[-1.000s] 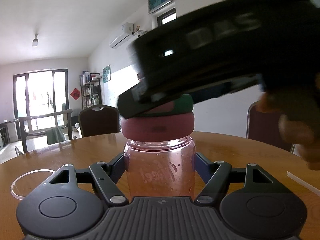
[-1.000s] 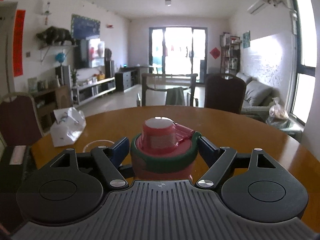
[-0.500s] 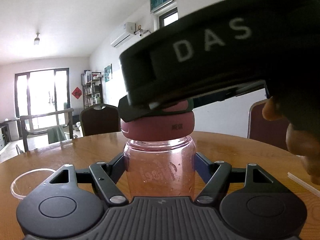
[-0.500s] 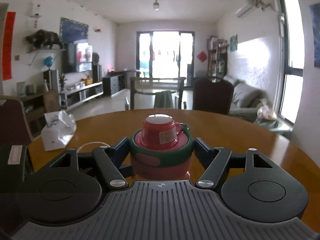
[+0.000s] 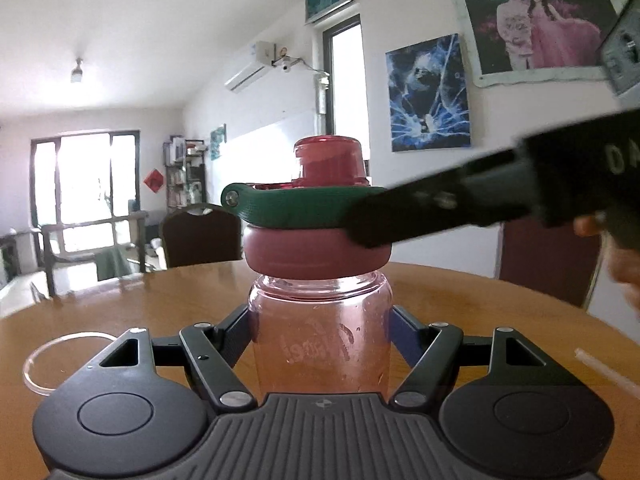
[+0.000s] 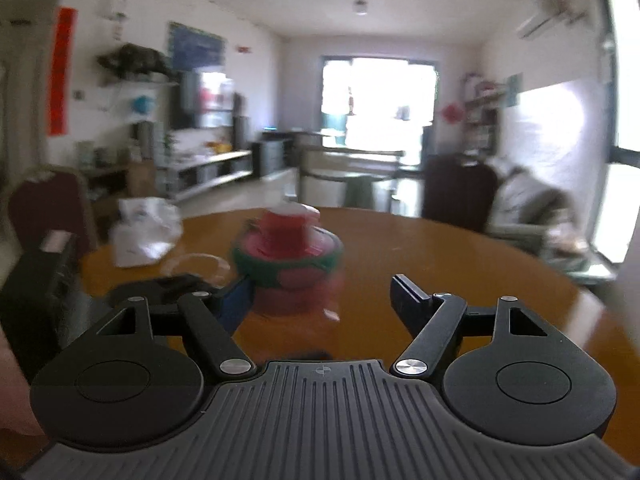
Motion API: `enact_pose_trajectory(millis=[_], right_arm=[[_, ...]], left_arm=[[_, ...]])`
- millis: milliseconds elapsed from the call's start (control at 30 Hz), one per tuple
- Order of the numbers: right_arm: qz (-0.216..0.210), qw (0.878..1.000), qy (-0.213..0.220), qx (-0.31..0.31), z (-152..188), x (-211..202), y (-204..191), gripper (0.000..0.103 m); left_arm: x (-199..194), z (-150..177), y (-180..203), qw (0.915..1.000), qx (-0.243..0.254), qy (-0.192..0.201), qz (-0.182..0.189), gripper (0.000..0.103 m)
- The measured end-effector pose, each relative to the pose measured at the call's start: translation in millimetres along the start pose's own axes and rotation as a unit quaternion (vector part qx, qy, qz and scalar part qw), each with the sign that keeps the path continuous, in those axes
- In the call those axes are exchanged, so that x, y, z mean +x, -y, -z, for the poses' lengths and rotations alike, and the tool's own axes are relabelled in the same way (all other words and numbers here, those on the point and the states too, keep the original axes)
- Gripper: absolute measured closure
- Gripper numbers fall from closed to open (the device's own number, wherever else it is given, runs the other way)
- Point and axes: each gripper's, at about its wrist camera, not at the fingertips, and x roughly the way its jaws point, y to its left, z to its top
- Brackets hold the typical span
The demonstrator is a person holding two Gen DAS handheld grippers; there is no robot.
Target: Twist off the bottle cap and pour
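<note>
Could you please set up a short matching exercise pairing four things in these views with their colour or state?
Things:
1. left gripper
2. right gripper
3. carry loop
4. bottle cap

Colour or state:
A. green
B. open, beside the cap
C. pink, still on the bottle
D. shut on the bottle

Pairs: 1-D, 2-B, 3-A, 4-C

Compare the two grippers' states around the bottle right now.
The left gripper is shut on the bottle body; the right gripper is open, holding nothing. The left sits low at the clear body; the right sits at the cap, off to one side of it. Both are black two-finger tools.
</note>
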Motion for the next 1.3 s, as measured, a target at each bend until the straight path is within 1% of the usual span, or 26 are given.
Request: enact_pose_trajectory(millis=[133, 200, 267, 467, 533, 567, 733, 800, 833, 867, 933, 1033, 1100, 1133, 1200, 1300], right_arm=[[0.025, 1.000, 0.008, -0.003, 1.8, -5.3, -7.7, 0.028], [0.028, 1.000, 0.007, -0.002, 0.5, -1.7, -11.3, 0.027], [0.031, 0.999, 0.006, -0.001, -0.7, 1.9, -15.0, 0.022], [0.040, 0.999, 0.004, 0.002, -4.4, 12.7, -25.8, 0.022], [0.043, 0.999, 0.003, 0.003, -5.6, 16.3, -29.4, 0.025], [0.044, 0.999, 0.003, 0.003, -6.2, 18.1, -31.2, 0.031], [0.051, 0.999, 0.001, 0.005, -9.3, 27.1, -40.3, 0.033], [0.054, 0.999, 0.000, 0.006, -10.5, 30.7, -43.9, 0.033], [0.026, 1.000, -0.006, -0.005, -12.7, 24.5, -31.3, 0.033], [-0.016, 1.000, -0.017, -0.020, -16.1, 18.4, -13.8, 0.033], [-0.071, 0.995, -0.033, -0.059, -22.0, 19.2, 3.4, 0.034], [-0.116, 0.985, -0.051, -0.120, -27.8, 23.8, 14.9, 0.035], [-0.128, 0.981, -0.060, -0.133, -27.8, 25.0, 19.4, 0.034], [-0.123, 0.983, -0.058, -0.125, -26.6, 24.8, 19.0, 0.032], [-0.105, 0.987, -0.051, -0.112, -23.3, 23.7, 15.4, 0.015], [-0.108, 0.987, -0.049, -0.104, -23.7, 25.1, 16.1, 0.009]], left_arm=[[-1.2, -1.1, 2.1, 1.0000, 0.000, 0.000, -0.003, 0.032], [-2.1, -1.3, 3.2, 1.0000, 0.000, -0.001, -0.004, 0.032], [0.3, -1.2, 1.4, 1.0000, 0.000, -0.001, -0.004, 0.032], [3.1, -1.3, 1.4, 1.0000, 0.002, 0.000, -0.009, 0.032], [2.9, -1.4, 2.6, 0.9999, 0.004, 0.000, -0.011, 0.032], [2.7, -1.3, 3.0, 0.9999, 0.003, 0.000, -0.011, 0.032], [1.9, -1.4, 2.9, 1.0000, 0.004, -0.002, -0.009, 0.032], [1.9, -2.0, 0.9, 1.0000, 0.001, -0.003, -0.002, 0.032], [2.3, -2.1, 0.2, 1.0000, 0.000, -0.004, 0.000, 0.032], [2.6, -2.3, -0.6, 1.0000, 0.000, -0.004, 0.002, 0.032], [4.6, -2.8, -3.2, 1.0000, -0.002, -0.004, 0.006, 0.032], [5.8, -2.4, -4.8, 0.9999, -0.003, -0.004, 0.009, 0.032], [5.6, -2.8, -5.1, 0.9999, -0.004, -0.004, 0.011, 0.032], [5.4, -2.8, -4.6, 0.9999, -0.004, -0.004, 0.010, 0.032], [6.2, -2.2, -3.9, 1.0000, -0.003, -0.003, 0.007, 0.032], [5.5, -2.2, -0.5, 1.0000, -0.004, -0.002, 0.001, 0.032]])
